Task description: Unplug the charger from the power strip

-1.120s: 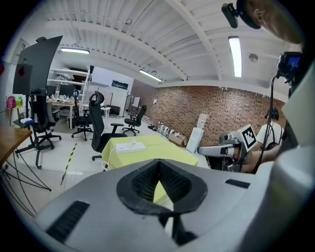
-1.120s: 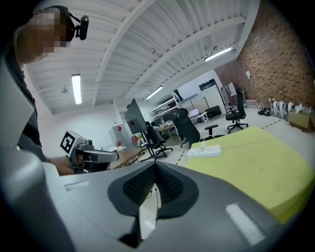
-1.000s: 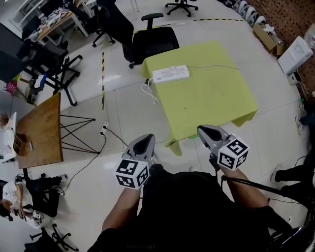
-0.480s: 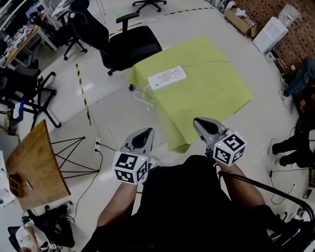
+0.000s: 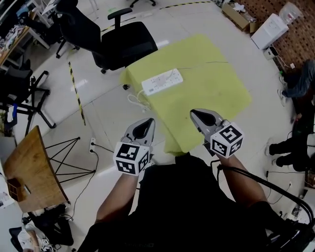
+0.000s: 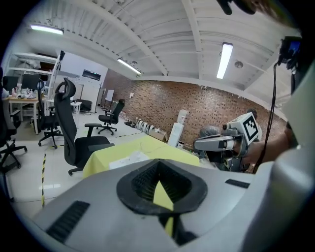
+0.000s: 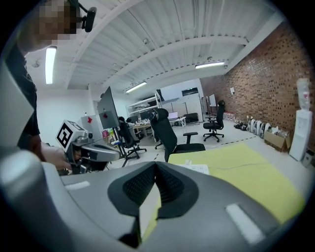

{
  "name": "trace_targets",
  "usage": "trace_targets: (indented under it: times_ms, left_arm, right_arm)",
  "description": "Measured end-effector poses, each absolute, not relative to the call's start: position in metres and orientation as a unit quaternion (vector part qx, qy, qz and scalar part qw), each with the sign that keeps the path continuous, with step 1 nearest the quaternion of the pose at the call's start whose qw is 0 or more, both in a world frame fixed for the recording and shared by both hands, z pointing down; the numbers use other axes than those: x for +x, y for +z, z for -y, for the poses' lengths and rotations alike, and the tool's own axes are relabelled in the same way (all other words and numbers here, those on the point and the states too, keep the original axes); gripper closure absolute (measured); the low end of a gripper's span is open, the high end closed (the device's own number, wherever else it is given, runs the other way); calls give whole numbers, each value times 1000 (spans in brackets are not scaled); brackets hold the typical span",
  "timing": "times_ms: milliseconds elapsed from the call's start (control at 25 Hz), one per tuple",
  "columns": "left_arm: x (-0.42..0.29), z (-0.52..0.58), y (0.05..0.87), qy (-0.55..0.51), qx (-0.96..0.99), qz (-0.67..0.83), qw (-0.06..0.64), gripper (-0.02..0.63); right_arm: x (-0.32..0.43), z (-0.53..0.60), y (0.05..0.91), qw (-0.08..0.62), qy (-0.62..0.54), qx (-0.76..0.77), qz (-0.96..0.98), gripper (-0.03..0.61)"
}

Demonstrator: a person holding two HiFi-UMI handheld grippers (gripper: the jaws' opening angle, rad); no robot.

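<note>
A white power strip (image 5: 161, 81) lies near the far left edge of a table under a yellow-green cloth (image 5: 216, 93). Its white cord (image 5: 135, 100) hangs in loops off that edge, and a thin cable (image 5: 211, 62) runs across the cloth. I cannot make out a charger on the strip at this distance. My left gripper (image 5: 144, 129) is shut and empty, over the floor short of the table's near corner. My right gripper (image 5: 202, 118) is shut and empty over the cloth's near edge. The left gripper view shows the strip (image 6: 129, 158) ahead, and so does the right gripper view (image 7: 197, 168).
A black office chair (image 5: 123, 42) stands against the table's far left side. A wooden trestle table (image 5: 29, 170) is at the left, with a floor socket (image 5: 92, 145) and cable near it. A cardboard box (image 5: 236, 15) and white appliance (image 5: 268, 29) sit far right. A person (image 5: 300, 83) is at the right edge.
The table and power strip have come nearer and shifted left in the head view as I walked up. Both grippers moved forward with me, the right now over the cloth's edge. Both stayed shut.
</note>
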State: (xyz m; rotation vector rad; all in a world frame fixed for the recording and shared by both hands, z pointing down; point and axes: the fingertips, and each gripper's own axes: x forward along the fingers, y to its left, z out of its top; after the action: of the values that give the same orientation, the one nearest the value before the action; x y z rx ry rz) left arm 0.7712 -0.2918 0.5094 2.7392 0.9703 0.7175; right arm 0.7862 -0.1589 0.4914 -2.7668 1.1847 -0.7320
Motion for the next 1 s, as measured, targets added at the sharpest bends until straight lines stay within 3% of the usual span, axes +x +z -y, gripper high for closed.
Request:
trace_targets:
  times_ms: [240,480,1000]
  left_arm:
    - [815,275,523,248,931,-258,73,607]
    - [852,255,559,287,935,-193,83,607]
    - [875,266,626,366,911,-170,89,607]
  right_arm:
    - [852,145,531,-16,-261,-861,-435,575]
    - [913,150,592,10,-296,-841,-452,554]
    - [976,207,667,31,-355,-840,-410,373]
